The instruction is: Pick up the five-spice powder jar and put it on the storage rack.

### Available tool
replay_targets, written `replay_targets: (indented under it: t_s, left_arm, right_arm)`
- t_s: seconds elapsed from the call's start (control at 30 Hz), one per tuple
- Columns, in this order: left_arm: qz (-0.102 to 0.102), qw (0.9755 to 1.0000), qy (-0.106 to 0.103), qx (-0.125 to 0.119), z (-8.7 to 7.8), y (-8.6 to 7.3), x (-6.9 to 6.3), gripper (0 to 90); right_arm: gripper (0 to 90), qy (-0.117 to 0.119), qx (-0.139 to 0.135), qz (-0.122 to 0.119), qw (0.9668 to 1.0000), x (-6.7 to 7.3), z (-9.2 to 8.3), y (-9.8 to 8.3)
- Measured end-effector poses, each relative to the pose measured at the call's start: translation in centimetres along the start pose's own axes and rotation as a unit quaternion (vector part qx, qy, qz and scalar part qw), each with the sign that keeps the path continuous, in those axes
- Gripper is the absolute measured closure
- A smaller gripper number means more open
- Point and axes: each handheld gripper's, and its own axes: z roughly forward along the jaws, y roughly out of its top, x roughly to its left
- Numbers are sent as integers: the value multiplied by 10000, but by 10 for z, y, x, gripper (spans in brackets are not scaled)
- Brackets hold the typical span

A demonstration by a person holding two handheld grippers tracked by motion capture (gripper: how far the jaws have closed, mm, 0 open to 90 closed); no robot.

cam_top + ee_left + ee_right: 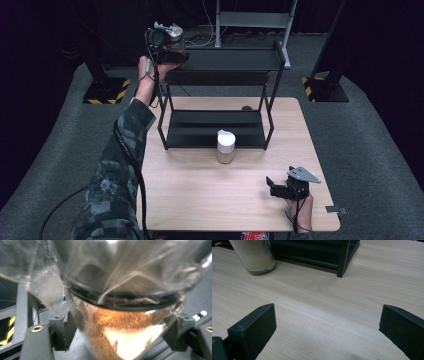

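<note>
Left claw (pixel 172 50): a jar (pixel 122 322) of brown powder, wrapped in clear film, stands upright between the jaws. We cannot tell whether the pads press its sides or stand just clear. We see the jar at the left end of the black rack's (pixel 220 60) top shelf; whether its base rests on the shelf is hidden from us. We judge placing is the step in hand.

Right claw (pixel 281 189): jaws wide, nothing between them, resting low on the surface (pixel 200 195) near its front right corner. A second jar (pixel 226 146), of pale powder, stands well apart, just before the lower shelf; the right hand is nearer to it.
</note>
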Motion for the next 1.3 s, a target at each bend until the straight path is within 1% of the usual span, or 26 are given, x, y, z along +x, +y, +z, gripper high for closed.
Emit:
replay_targets:
  t_s: [0.07, 0.1, 0.17, 0.2, 0.23, 0.3, 0.47, 0.57, 0.67, 0.73, 0.77, 0.83, 0.87, 0.97, 1.03, 1.07, 1.13, 1.2, 1.3]
  left_arm:
    - [65, 10000, 18, 52, -5, 2, 0, 200]
    - [98, 9999, -17, 86, -7, 4, 1, 182]
    - [152, 9998, -30, 151, -13, 6, 1, 111]
    - [215, 9994, -102, 266, -17, 9, 2, 85]
    - [268, 9991, -88, 314, -19, 10, 1, 65]
    - [291, 9990, -109, 332, -22, 10, 1, 42]
    - [521, 9977, -173, 391, -34, 6, -3, 5]
    - [705, 9962, -111, 491, -41, 4, -8, 0]
    - [846, 9947, -35, 578, -48, 0, -14, 0]
    - [943, 9938, -29, 580, -53, -6, -17, 0]
    - [1018, 9929, -16, 615, -55, -8, -19, 0]
    - [1107, 9926, 4, 505, -61, -17, -22, 1]
    - [1126, 9924, -55, 500, -63, -20, -21, 1]
    - [1267, 9905, -108, 519, -68, -31, -24, 0]
    - [1329, 9897, -144, 507, -71, -41, -26, 0]
    - [1399, 9887, -149, 525, -71, -46, -28, 0]
    - [1535, 9867, -87, 526, -73, -59, -33, 0]
    - [1573, 9860, -89, 554, -72, -75, -35, 0]
    - [1669, 9837, -75, 670, -70, -94, -39, 0]
  right_arm:
    - [0, 1, 0, 1, 10000, 0, 0, 0]
    - [0, -2, 0, -1, 10000, 0, 0, 0]
    - [0, -4, 5, -4, 10000, 0, 0, 0]
    - [0, -9, 6, -6, 10000, 0, 0, 0]
    - [0, -10, 9, -6, 10000, 0, 0, 0]
    - [0, -13, 11, -6, 10000, 1, 0, 0]
    - [0, -33, 22, -17, 10000, 1, 1, 1]
    - [0, -39, 16, -12, 10000, 1, 1, 1]
    - [0, -54, 5, 0, 10000, 2, 0, 0]
    - [0, -53, 7, 13, 10000, 2, 0, 0]
    - [0, -55, 10, 8, 10000, 2, 0, 0]
    - [0, -57, 11, -4, 10000, 2, 1, 0]
    - [0, -54, 12, -1, 10000, 2, 1, 0]
    - [0, -60, 13, 18, 10000, 2, 0, 0]
    - [0, -61, 16, 11, 10000, 2, 0, 1]
    - [0, -62, 17, 7, 10000, 2, 0, 1]
    - [0, -67, 19, 9, 10000, 2, 0, 1]
    - [0, -62, 21, 9, 10000, 2, 0, 1]
    - [0, -66, 24, -3, 10000, 2, 1, 1]
